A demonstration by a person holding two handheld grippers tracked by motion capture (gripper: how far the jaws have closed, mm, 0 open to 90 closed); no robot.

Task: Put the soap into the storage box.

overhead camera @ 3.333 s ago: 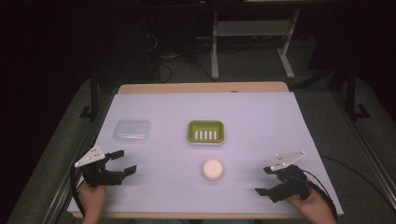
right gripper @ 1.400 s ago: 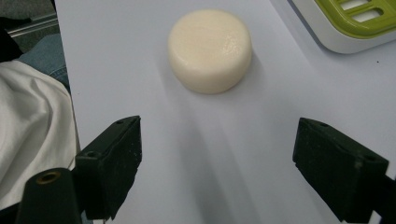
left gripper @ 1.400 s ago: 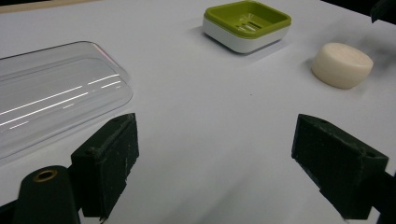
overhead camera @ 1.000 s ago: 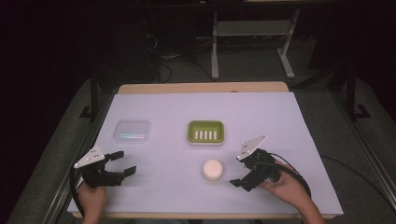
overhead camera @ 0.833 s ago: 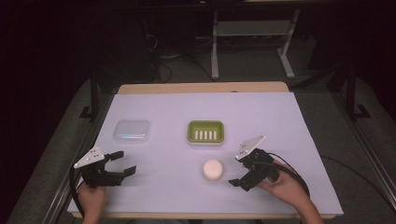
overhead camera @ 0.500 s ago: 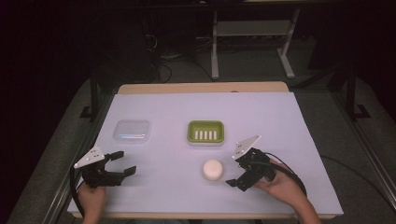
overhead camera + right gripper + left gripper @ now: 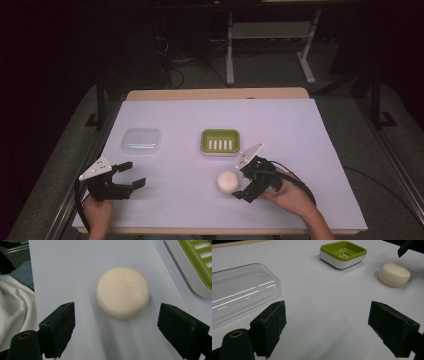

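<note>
A round cream soap bar point(image 7: 228, 182) point(image 7: 123, 292) point(image 7: 393, 275) lies on the white table cover, in front of a green soap dish point(image 7: 220, 141) point(image 7: 343, 253) point(image 7: 198, 262) with a slotted tray. My right gripper point(image 7: 240, 178) point(image 7: 116, 332) is open just right of the soap, its jaws pointed at it and standing wide on either side, a short way back. My left gripper point(image 7: 132, 175) point(image 7: 328, 332) is open near the table's front left corner, nothing between its jaws. A clear plastic lid point(image 7: 142, 140) point(image 7: 239, 292) lies flat beyond it.
The white cover point(image 7: 280, 130) spans the table, with a wooden edge point(image 7: 215, 94) at the back. Dark floor, cables and a metal stand point(image 7: 270, 35) lie beyond. A white cloth and blue fabric point(image 7: 15, 297) show past the table's near edge.
My right gripper has moved left from the table's right front toward the soap and turned to face it. The left gripper, soap, dish and lid have stayed put.
</note>
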